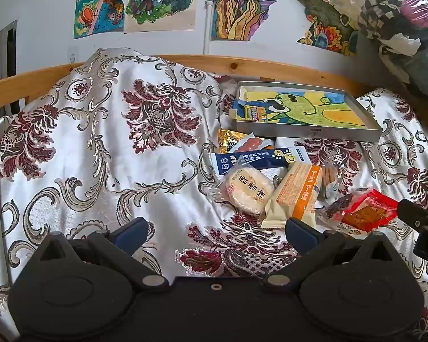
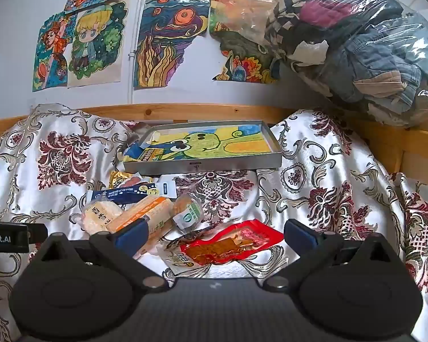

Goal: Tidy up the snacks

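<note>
Bed first: draped in a slick, shiny floral cloth, rumpled into folds and humps. No flat, firm ground anywhere, which is the root of most of the risk here.

Metal tray, shallow, lined with a frog drawing, sits on the cloth near the wooden bed rail, one small packet already in its left corner. It rests on soft bedding, so I judge it could tip or slide if a snack is dropped hard on one edge.

Snack pile lies just in front of the tray: a navy packet, a round rice cracker, an orange wafer bar, overlapping each other. Reaching into that heap could pinch two wrappers at once or drag a neighbour along.

Red packet lies apart from the pile, nearest the right tool, directly between its spread fingers. It is flat and glossy; closing on it may catch the satin underneath or let it slip out.

Left tool hangs wide open over bare cloth, holding nothing, to the left of the pile. Right tool likewise fully open and empty.

The two tools are near each other; both heading for the pile could knock together.
</note>
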